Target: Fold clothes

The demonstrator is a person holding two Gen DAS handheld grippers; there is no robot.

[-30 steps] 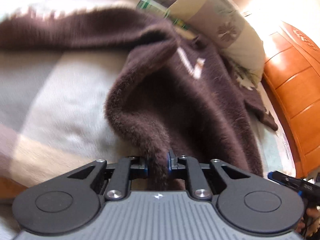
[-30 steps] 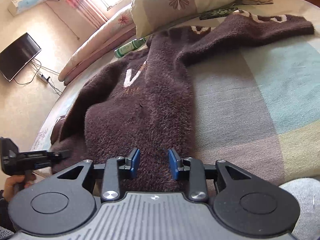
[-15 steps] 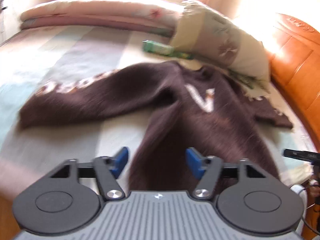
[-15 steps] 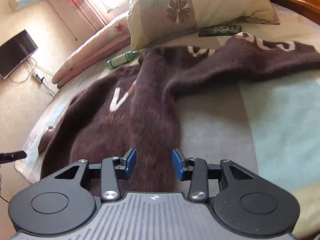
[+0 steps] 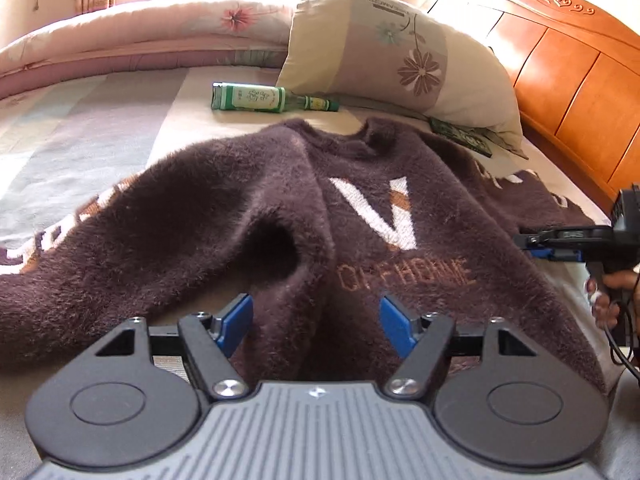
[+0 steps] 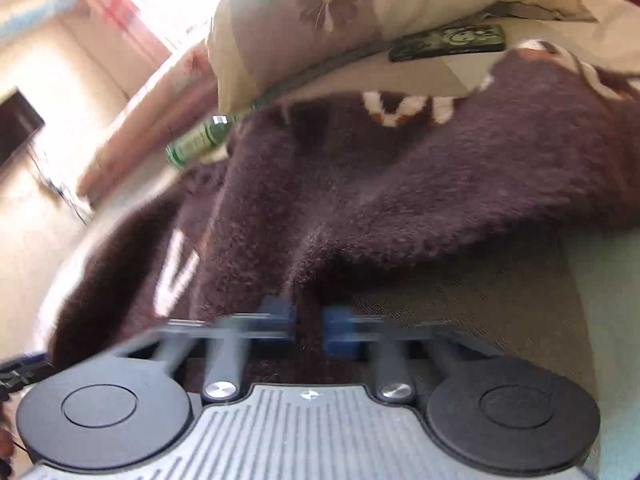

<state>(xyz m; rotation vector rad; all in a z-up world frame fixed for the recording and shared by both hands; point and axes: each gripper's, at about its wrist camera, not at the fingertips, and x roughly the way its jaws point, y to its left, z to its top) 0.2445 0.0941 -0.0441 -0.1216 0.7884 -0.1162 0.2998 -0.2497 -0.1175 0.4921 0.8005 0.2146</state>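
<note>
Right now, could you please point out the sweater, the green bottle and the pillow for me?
sweater (image 5: 280, 216): left wrist view, on its chest beside the white V.
green bottle (image 5: 250, 98): left wrist view, on its label.
pillow (image 5: 380, 60): left wrist view, on its flowered front.

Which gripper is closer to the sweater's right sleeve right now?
Right. The right gripper is at the sleeve's underarm fabric, jaws nearly closed on it; the left gripper sits open over the sweater's lower body.

Dark brown sweater, white V, blue-padded tools.
</note>
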